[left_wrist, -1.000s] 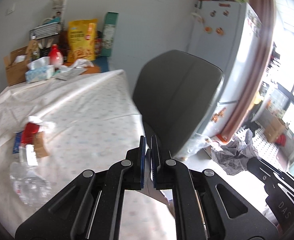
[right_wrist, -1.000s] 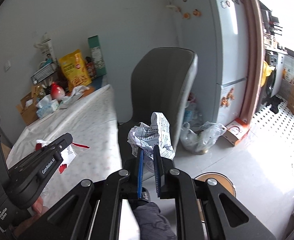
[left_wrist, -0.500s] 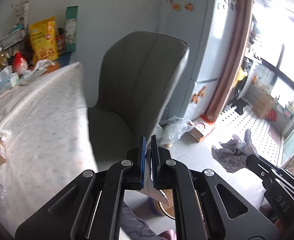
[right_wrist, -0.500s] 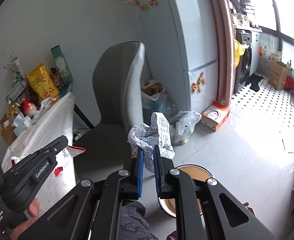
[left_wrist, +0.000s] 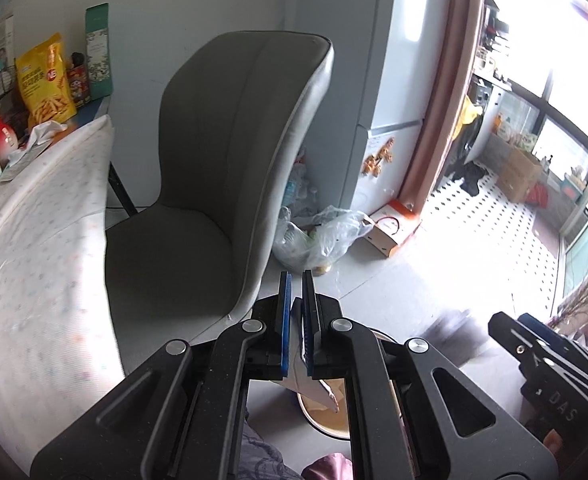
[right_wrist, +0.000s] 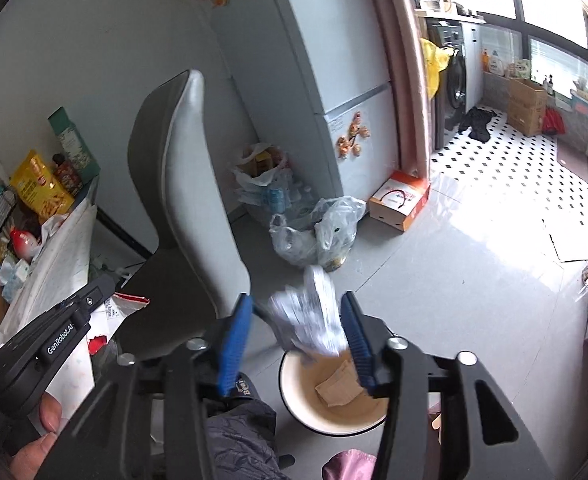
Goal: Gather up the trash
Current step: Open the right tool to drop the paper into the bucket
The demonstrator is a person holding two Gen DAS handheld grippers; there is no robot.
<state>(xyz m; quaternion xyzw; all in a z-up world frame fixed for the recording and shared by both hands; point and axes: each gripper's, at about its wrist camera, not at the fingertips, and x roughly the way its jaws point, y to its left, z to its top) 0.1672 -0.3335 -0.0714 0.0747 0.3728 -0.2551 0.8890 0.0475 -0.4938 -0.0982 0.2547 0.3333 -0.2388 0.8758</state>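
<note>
In the right wrist view my right gripper (right_wrist: 297, 299) hangs over a round cream bin (right_wrist: 289, 364) on the floor, and its jaws are opening. A crumpled printed paper (right_wrist: 310, 320) is between them, blurred and loose from the blue pads (right_wrist: 233, 344), just above the bin's mouth. A brown scrap (right_wrist: 340, 384) lies inside. My left gripper (left_wrist: 296, 280) is shut on a thin pale wrapper (left_wrist: 312, 386), whose flap hangs below the pads over the bin (left_wrist: 326, 420). From the right wrist the wrapper (right_wrist: 121, 306) shows white with red.
A grey chair (left_wrist: 213, 160) stands close on the left, against a cloth-covered table (left_wrist: 33, 240) with packets at its far end. Clear plastic bags (right_wrist: 318, 232), a small orange-white box (right_wrist: 400, 200) and a pale fridge (right_wrist: 314, 80) line the floor beyond the bin.
Both grippers swung away from the table, past the chair, and down toward the bin. The right jaws have opened and the crumpled paper has come loose.
</note>
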